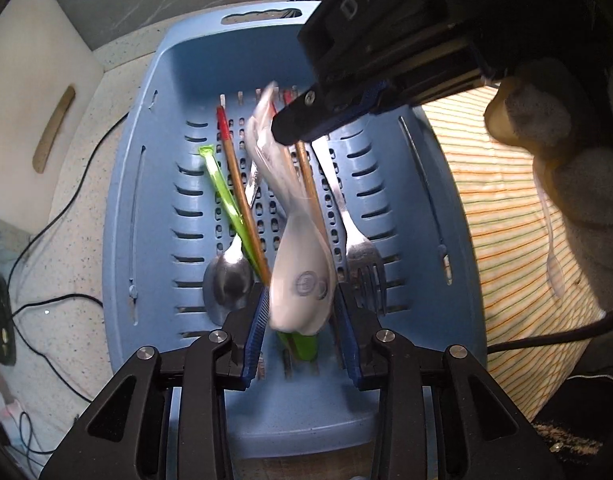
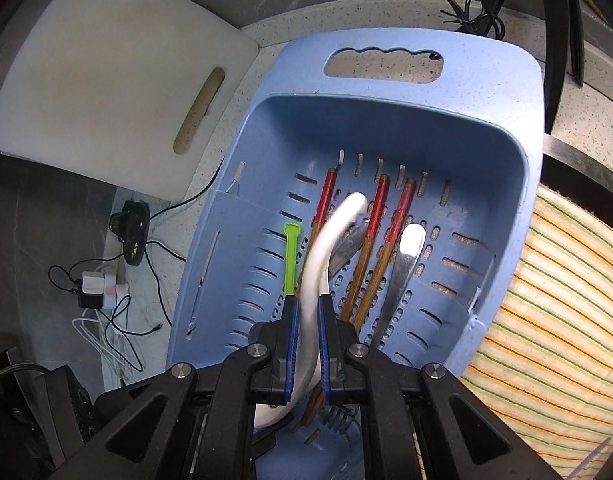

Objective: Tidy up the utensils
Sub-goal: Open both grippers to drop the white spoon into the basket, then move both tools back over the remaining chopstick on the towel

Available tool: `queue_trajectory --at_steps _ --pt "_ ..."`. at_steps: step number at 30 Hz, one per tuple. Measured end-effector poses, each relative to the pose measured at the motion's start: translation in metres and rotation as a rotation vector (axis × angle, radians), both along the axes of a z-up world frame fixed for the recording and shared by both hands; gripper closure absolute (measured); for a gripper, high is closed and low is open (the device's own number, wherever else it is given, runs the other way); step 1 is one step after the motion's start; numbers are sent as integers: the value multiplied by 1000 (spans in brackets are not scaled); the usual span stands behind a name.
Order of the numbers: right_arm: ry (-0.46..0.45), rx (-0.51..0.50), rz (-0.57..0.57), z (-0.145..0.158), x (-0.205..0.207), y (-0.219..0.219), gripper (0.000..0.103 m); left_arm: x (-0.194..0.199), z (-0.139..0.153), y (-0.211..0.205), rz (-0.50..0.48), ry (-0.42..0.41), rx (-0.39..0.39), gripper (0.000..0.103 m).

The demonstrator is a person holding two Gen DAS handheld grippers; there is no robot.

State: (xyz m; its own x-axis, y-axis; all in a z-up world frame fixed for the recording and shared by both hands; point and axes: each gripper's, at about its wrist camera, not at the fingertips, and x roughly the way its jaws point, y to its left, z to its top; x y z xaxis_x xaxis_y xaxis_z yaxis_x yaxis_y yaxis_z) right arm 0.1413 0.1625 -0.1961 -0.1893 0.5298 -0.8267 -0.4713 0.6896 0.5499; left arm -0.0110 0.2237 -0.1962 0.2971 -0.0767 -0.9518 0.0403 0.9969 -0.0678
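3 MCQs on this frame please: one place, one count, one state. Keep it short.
1. Where do the red-tipped chopsticks lie?
A. in the blue basket
B. on the white cutting board
C. on the striped cloth

2. How many red chopstick tips show in the right wrist view?
A. one
B. three
C. five

3. What is the right gripper doing?
A. open over the cloth
B. shut on the white spoon
C. shut on the fork

Key: 1 A, they rest on its slotted floor; 2 B, three red ends side by side; 3 B, its pads clamp the handle.
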Motion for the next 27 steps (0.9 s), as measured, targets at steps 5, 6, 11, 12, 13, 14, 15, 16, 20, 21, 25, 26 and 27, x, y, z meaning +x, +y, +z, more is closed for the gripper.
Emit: queue_trajectory --at_steps 5,6,11,12,13,14,15,16,20,21,25,26,27 --pt "2 -4 13 -2 -3 5 94 3 4 3 7 -6 10 71" --pt "3 -1 12 -2 -4 5 94 2 5 4 9 -8 11 71" --pt "-13 16 21 3 -5 2 92 -3 9 12 32 -17 9 71" --pt "-12 21 20 4 -5 1 92 -4 10 14 36 -21 9 71" --pt "-10 26 18 5 -5 0 92 -4 12 14 37 -24 10 71" --pt "-10 31 19 7 -5 -1 92 -5 14 14 40 -28 10 71" --pt "-11 36 19 8 -5 -3 92 -8 16 13 43 -33 11 71" --pt "-14 39 20 10 -6 -4 92 -9 17 10 44 -39 11 71" --pt "-19 64 9 18 -8 -18 92 -17 28 4 46 -64 12 71" --pt "-25 73 8 21 -8 -23 92 -19 32 0 45 -72 12 71" --pt "-57 98 -5 35 -10 -51 86 -22 42 -16 31 -94 9 71" --pt "-54 110 -10 38 -9 -63 85 -23 44 -21 24 -102 5 71" --pt "-55 118 -18 40 -9 -75 85 -23 46 -25 19 -108 1 71"
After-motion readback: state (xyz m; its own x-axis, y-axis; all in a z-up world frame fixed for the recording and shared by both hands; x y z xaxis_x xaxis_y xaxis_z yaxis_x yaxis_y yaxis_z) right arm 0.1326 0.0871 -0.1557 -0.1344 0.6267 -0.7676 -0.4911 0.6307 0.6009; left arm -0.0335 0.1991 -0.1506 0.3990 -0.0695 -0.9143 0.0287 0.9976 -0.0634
